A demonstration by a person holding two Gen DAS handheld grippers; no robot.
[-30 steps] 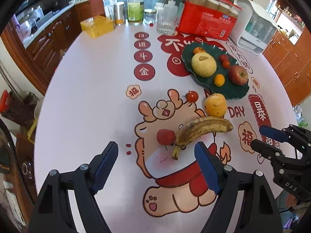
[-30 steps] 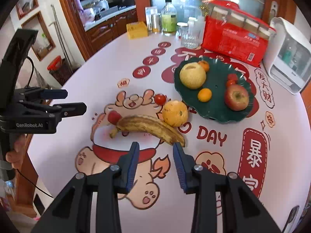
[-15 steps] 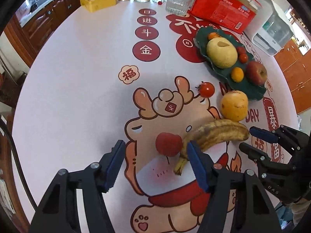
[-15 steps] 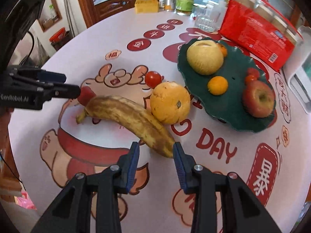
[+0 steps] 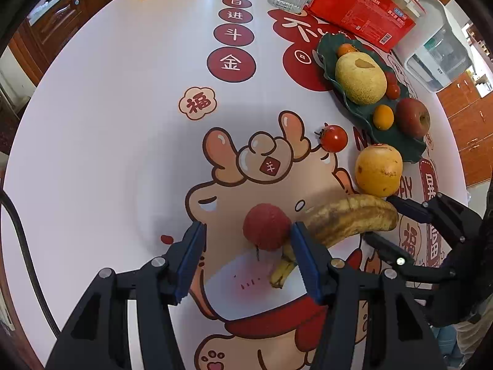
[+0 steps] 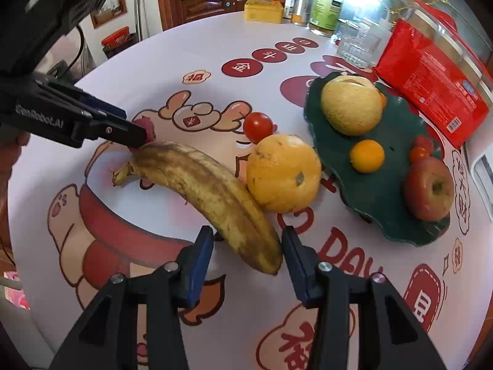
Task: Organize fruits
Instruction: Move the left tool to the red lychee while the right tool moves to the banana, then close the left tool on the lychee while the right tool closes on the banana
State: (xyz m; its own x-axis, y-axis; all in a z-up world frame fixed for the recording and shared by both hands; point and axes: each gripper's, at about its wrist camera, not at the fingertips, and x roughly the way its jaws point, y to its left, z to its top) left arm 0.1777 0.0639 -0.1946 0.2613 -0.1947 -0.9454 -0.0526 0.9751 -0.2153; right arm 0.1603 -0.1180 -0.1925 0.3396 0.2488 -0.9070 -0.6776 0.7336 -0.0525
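Observation:
A small red lychee-like fruit [image 5: 266, 226] lies on the table between the open fingers of my left gripper [image 5: 246, 240], close to its right finger. A browned banana [image 6: 209, 194] lies beside it; its blunt end sits between the open fingers of my right gripper [image 6: 248, 246]. A large orange [image 6: 283, 174] touches the banana, and a cherry tomato [image 6: 258, 125] lies just behind. The dark green plate [image 6: 369, 191] holds a melon [image 6: 351, 104], a small orange [image 6: 366, 155], an apple [image 6: 429, 192] and small tomatoes.
A red carton [image 6: 431, 74], a glass [image 6: 357, 44], bottles, a yellow box [image 6: 263, 9] and a white appliance [image 5: 437, 52] stand along the far side. The table's round edge drops off at the left [image 5: 18, 141].
Both grippers have moved forward and down. The left one now straddles the red fruit; the right one now straddles the banana's blunt end. The fruits have not moved.

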